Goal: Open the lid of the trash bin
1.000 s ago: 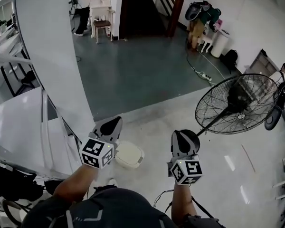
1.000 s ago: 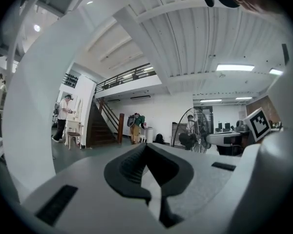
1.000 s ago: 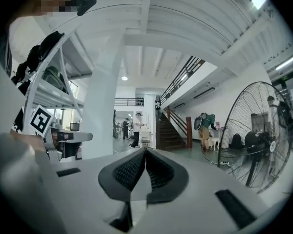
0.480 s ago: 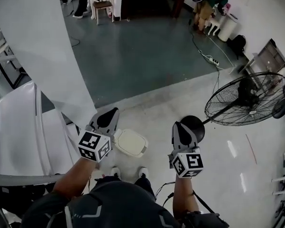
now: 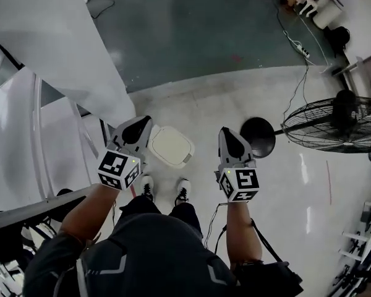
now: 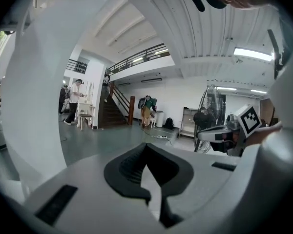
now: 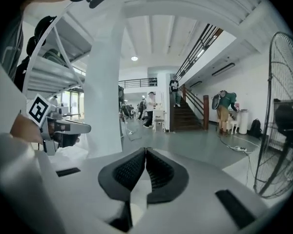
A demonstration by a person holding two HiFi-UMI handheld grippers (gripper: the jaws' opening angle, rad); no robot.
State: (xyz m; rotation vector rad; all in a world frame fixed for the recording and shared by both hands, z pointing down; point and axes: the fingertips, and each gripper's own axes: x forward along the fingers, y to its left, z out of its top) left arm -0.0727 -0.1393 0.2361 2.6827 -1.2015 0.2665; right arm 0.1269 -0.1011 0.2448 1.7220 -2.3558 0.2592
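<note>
A small cream trash bin point(image 5: 170, 146) with its lid down stands on the pale floor just ahead of the person's shoes. My left gripper point(image 5: 140, 124) hovers at the bin's left edge, above it, its jaws shut with nothing between them. My right gripper point(image 5: 227, 135) is held to the right of the bin, apart from it, also shut and empty. Both gripper views look out level across the hall, and the bin is not seen in either. The left gripper point(image 6: 145, 150) and the right gripper point(image 7: 145, 151) show their dark pads pressed together.
A big white pillar point(image 5: 55, 36) and white metal racks point(image 5: 25, 141) rise at the left. A standing fan point(image 5: 337, 122) with a round black base point(image 5: 258, 137) is at the right. A power strip cable point(image 5: 294, 42) runs across the dark green floor. People stand far off near stairs point(image 7: 185, 113).
The head view has tipped further down: the bin, shoes and fan base have slid up and into view. Both grippers kept roughly their spots, still shut.
</note>
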